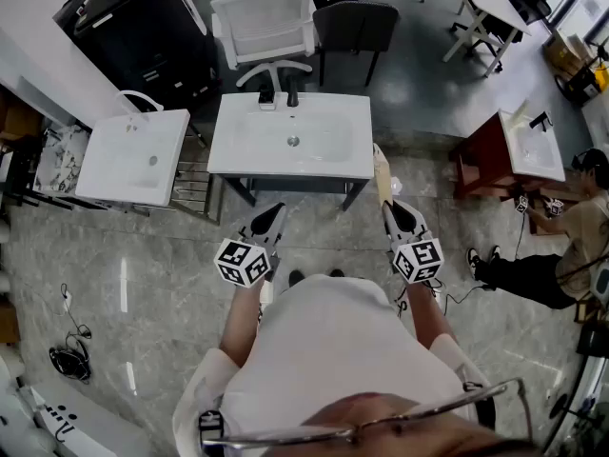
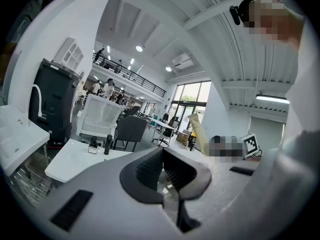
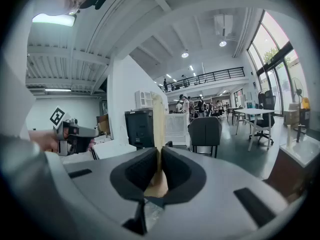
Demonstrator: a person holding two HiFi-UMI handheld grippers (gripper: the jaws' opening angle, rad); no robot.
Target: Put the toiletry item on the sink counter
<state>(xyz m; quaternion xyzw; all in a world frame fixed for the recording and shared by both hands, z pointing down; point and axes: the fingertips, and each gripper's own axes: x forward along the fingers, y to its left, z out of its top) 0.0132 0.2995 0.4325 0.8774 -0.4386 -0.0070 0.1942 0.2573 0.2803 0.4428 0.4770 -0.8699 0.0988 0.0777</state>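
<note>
The toiletry item is a tall beige tube. It stands upright with my right gripper shut on its lower end. In the right gripper view the tube rises out from between the pressed pads of that gripper. My left gripper is shut with nothing in it, and its pads meet in the left gripper view. Both grippers hover over the floor just in front of the white sink counter, which has a black faucet at its back. From the left gripper, the counter lies ahead to the left.
A second white sink stands to the left, and a third sits on a red cabinet to the right. A white chair and a dark chair stand behind the counter. A person sits on the floor at far right.
</note>
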